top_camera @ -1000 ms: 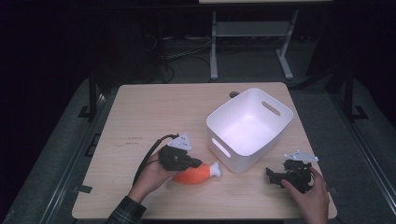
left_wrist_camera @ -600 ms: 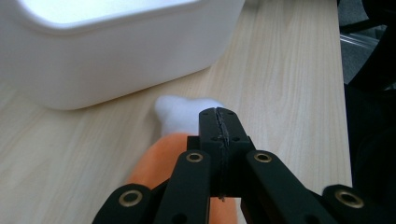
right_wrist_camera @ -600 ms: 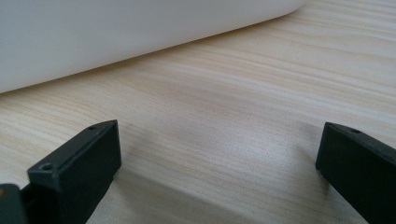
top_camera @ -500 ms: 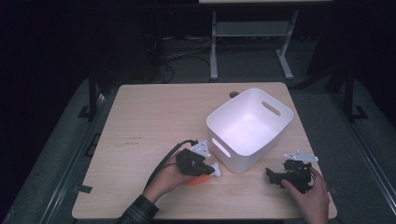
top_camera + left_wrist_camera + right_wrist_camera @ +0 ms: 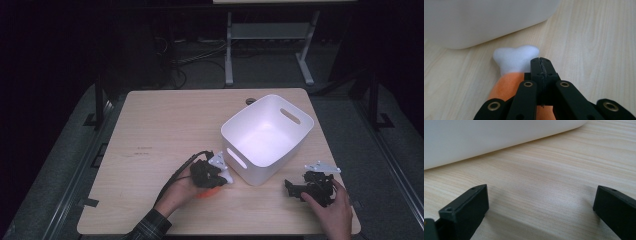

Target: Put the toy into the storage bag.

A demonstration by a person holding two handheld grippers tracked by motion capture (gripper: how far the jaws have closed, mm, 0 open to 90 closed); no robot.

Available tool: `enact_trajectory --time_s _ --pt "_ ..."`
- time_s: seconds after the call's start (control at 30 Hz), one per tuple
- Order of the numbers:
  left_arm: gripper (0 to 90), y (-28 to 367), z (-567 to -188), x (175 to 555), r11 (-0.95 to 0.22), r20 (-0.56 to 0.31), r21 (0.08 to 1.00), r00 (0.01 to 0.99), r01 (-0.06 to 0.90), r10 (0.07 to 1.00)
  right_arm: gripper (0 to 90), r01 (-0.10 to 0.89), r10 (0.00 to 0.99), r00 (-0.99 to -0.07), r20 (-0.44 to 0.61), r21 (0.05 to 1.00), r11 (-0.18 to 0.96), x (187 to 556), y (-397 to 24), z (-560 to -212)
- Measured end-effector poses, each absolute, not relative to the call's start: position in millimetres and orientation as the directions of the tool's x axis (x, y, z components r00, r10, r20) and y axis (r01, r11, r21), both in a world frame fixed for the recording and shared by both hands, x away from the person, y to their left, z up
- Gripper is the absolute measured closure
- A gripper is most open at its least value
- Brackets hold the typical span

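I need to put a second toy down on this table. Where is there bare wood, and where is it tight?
The table's left and far parts, left of the white bin, are bare. So is the front strip between the grippers. It is crowded where the left gripper and orange toy sit against the bin.

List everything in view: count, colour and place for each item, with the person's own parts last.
table: one, light wood, centre of the high view, bearing everything below.
bin: one, white, with cut-out handles, on the right half of the table.
plush toy: one, orange with a white end, lying on the table just left of the bin, under the left tongs.
metal stand: one, grey, on the floor beyond the table.
left tongs: one, black, jaws shut together above the toy, nothing between them.
right tongs: one, black, jaws wide apart over bare table, right of the bin.
left hand: one, at the table's near edge, holding the left tongs.
right hand: one, at the near right corner, holding the right tongs.
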State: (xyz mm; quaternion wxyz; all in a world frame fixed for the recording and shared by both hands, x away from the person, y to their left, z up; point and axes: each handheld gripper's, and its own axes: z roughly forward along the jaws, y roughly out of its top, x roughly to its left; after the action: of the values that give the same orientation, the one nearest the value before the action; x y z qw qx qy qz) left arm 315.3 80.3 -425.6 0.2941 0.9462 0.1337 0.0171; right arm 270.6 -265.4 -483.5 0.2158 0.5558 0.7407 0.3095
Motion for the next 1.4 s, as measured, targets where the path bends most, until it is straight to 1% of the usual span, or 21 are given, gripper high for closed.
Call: enact_trajectory --time_s 0.43,0.5,0.67,0.7,0.83,1.0,1.07,1.27,1.4 --pt "89.7 115 -423 325 -0.763 -0.036 0.567 0.935 0.310 0.352 0.0 0.690 0.957 -0.289 0.025 0.699 0.190 271 -265 -483" --pt "89.7 119 -423 325 -0.744 -0.048 0.580 0.926 0.331 0.375 0.0 0.690 0.957 -0.289 0.025 0.698 0.190 271 -265 -483" --pt "89.5 124 -421 325 -0.722 -0.065 0.601 0.921 0.343 0.383 0.0 0.690 0.957 -0.289 0.024 0.698 0.190 271 -265 -483" --pt "88.4 125 -420 324 -0.717 -0.074 0.605 0.921 0.347 0.383 0.0 0.690 0.957 -0.289 0.024 0.698 0.190 271 -265 -483" --pt "78.7 133 -413 320 -0.683 -0.103 0.633 0.914 0.365 0.393 0.0 0.690 0.957 -0.289 0.024 0.698 0.190 271 -265 -483" --pt "61.6 150 -406 315 -0.640 -0.127 0.654 0.893 0.402 0.431 0.0 0.690 0.957 -0.289 0.025 0.699 0.190 271 -265 -483" --pt "55.2 158 -407 314 -0.610 -0.157 0.659 0.874 0.440 0.460 0.0 0.690 0.957 -0.289 0.025 0.699 0.190 271 -265 -483" --pt "38.1 179 -409 307 -0.571 -0.151 0.671 0.841 0.473 0.519 0.0 0.690 0.957 -0.289 0.024 0.698 0.190 271 -265 -483" --pt "26.9 189 -414 305 -0.555 -0.149 0.677 0.828 0.484 0.541 0.0 0.690 0.957 -0.289 0.024 0.698 0.191 271 -265 -483"
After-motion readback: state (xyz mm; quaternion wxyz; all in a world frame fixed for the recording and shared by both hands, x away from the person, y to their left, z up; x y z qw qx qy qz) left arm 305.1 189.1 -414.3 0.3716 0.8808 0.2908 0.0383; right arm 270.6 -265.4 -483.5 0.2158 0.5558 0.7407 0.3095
